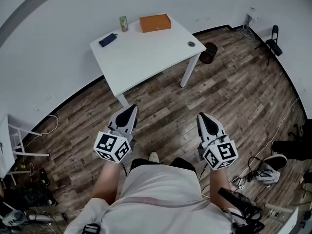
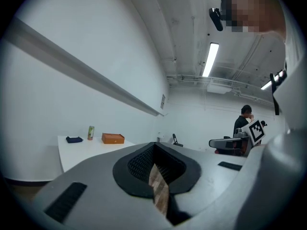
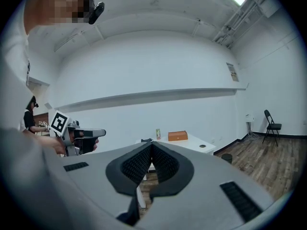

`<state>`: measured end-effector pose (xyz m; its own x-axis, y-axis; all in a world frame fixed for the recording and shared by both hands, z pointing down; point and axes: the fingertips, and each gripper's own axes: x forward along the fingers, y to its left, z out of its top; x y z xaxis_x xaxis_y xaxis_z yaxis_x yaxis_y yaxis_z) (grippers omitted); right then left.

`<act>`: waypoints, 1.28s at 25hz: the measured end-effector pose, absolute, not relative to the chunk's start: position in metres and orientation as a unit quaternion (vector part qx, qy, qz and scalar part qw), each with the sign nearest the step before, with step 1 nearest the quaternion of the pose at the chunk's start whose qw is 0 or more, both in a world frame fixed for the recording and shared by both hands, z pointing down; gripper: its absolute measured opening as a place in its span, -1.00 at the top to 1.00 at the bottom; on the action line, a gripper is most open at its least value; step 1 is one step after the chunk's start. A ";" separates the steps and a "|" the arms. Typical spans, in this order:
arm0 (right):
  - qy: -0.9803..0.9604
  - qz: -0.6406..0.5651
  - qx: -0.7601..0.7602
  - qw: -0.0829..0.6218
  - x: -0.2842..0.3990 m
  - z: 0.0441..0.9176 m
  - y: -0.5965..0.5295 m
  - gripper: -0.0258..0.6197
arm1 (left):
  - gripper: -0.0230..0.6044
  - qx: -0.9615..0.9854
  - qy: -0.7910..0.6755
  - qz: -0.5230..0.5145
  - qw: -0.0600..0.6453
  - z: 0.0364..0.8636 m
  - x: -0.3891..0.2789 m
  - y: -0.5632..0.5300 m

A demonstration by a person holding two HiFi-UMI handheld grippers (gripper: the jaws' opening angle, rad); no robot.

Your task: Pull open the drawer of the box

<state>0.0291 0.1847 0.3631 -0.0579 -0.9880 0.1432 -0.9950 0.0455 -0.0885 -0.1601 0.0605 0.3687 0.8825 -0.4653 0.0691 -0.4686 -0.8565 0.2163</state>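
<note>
While held at lower centre, left gripper (image 1: 132,108) and right gripper (image 1: 201,116) each with jaws pressed together, pinching nothing. Orange box (image 1: 155,22) at upper centre on white table (image 1: 146,57), well apart from both.

Premises inspected: a sparsely fitted test or lab room, not a home. I stand on a wood-look plank floor (image 1: 234,96) bounded by plain white walls with a black skirting. The ceiling is left open, with bare pipes and ducts and strip lights (image 2: 210,60) hung from it. Furniture is minimal: one white table (image 1: 146,57) set against the wall, carrying only an orange box (image 1: 155,22), a can (image 1: 124,23) and a dark pouch (image 1: 107,39), and one black folding chair (image 1: 272,40) in the corner. Loose cables (image 1: 253,167) and equipment lie along the floor edges. Another person (image 2: 243,121) stands in the background.
</note>
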 end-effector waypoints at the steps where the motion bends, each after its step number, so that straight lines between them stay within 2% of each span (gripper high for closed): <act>1: -0.722 0.083 0.686 0.023 0.031 0.363 0.180 0.92 | 0.89 0.964 -0.240 0.007 0.115 0.369 -0.157 0.055; 16: -0.754 0.088 0.651 0.014 0.103 0.374 0.052 0.92 | 0.89 0.952 -0.281 0.022 0.120 0.384 -0.096 -0.047; 32: -0.802 0.101 0.588 0.015 0.298 0.375 -0.091 0.92 | 0.89 0.920 -0.371 0.022 0.122 0.371 0.082 -0.158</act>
<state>0.2978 -0.0909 0.3753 -0.3071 -0.9409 0.1426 -0.9470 0.2872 -0.1442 0.0823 -0.1581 0.3705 0.7232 -0.6782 0.1305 -0.6888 -0.6943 0.2087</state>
